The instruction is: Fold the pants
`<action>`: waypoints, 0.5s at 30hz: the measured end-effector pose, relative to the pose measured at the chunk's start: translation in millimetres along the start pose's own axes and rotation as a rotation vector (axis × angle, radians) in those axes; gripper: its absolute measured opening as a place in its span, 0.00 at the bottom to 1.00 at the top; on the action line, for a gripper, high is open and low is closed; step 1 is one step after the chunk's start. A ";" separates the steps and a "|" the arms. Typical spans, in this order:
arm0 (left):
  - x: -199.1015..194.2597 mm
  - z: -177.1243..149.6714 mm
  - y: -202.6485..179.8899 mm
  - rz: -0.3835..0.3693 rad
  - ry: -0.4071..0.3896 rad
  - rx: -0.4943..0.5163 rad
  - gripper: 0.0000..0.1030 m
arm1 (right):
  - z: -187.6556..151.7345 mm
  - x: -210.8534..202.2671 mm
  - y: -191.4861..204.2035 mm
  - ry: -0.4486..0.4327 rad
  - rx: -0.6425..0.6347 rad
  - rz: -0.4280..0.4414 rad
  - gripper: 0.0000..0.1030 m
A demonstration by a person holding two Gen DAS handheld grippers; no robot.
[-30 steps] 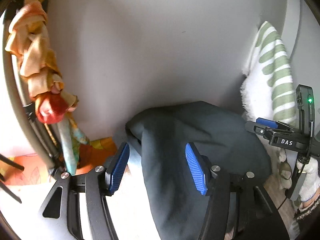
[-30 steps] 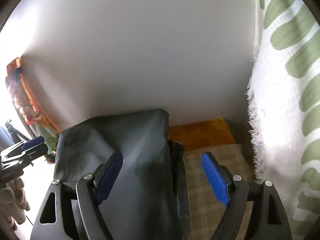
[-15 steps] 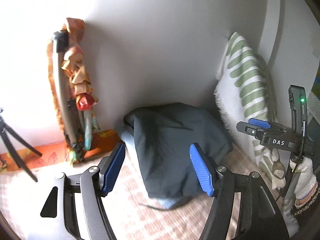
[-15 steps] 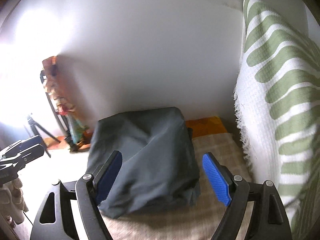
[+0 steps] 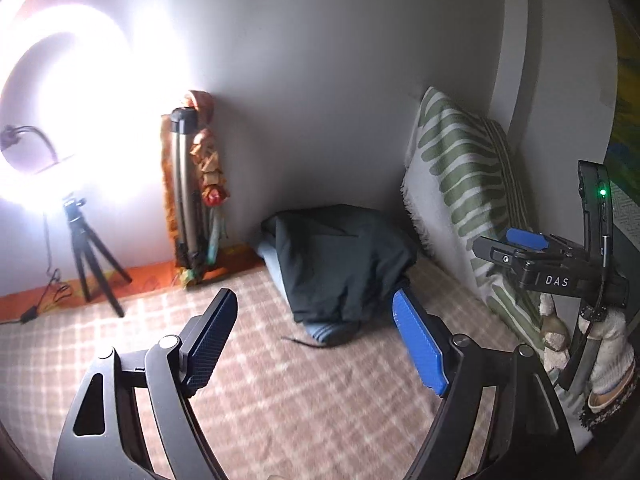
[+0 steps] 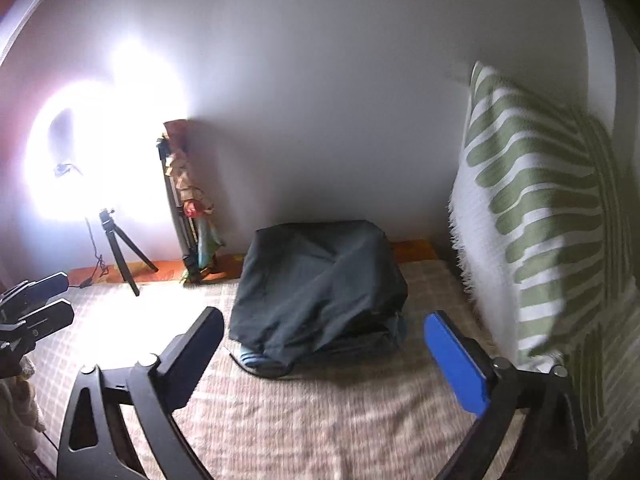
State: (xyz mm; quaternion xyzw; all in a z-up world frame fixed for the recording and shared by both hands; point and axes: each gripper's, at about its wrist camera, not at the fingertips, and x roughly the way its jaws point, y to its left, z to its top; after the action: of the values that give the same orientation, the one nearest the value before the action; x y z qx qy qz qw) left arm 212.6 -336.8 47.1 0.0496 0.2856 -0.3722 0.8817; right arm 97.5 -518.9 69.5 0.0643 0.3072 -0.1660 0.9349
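Though spread wide a second ago right over the dark cloth, fingers of left gripper (image 5: 316, 336) and right gripper (image 6: 324, 348) now well back from it, still parted and holding nothing. Pulled away from the folded pants (image 6: 320, 276), which sit as a compact dark bundle on top of a blue garment (image 6: 252, 358), on the checked bedcover (image 6: 304, 420), close to the wall and just left of the green-striped pillow (image 6: 536, 216). Farther left, ring light (image 5: 60, 120) on its tripod. Reads as release and retreat: fold judged finished, bundle stacked, nothing obvious left but perhaps a tidy-up.
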 end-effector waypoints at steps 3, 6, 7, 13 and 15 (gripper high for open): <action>-18.5 -12.9 -7.4 0.019 -0.015 0.030 0.79 | -12.7 -18.6 9.0 -0.013 0.014 0.015 1.00; -33.6 -26.2 -13.0 0.045 -0.027 0.037 0.79 | -26.8 -30.9 17.1 -0.004 0.023 0.006 1.00; -36.5 -29.1 -13.8 0.043 -0.029 0.035 0.79 | -30.8 -34.2 19.5 -0.003 0.027 0.002 1.00; -54.6 -51.5 -16.9 0.041 -0.040 0.018 0.80 | -58.1 -51.0 36.7 -0.009 0.027 0.004 1.00; -58.1 -57.6 -18.1 0.041 -0.039 0.017 0.80 | -66.3 -52.7 41.7 -0.008 0.026 0.001 1.00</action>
State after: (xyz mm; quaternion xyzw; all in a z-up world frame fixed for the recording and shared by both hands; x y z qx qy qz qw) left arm 140.8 -296.0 32.8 0.0559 0.2641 -0.3574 0.8941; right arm 35.6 -450.9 48.4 0.0760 0.3013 -0.1697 0.9352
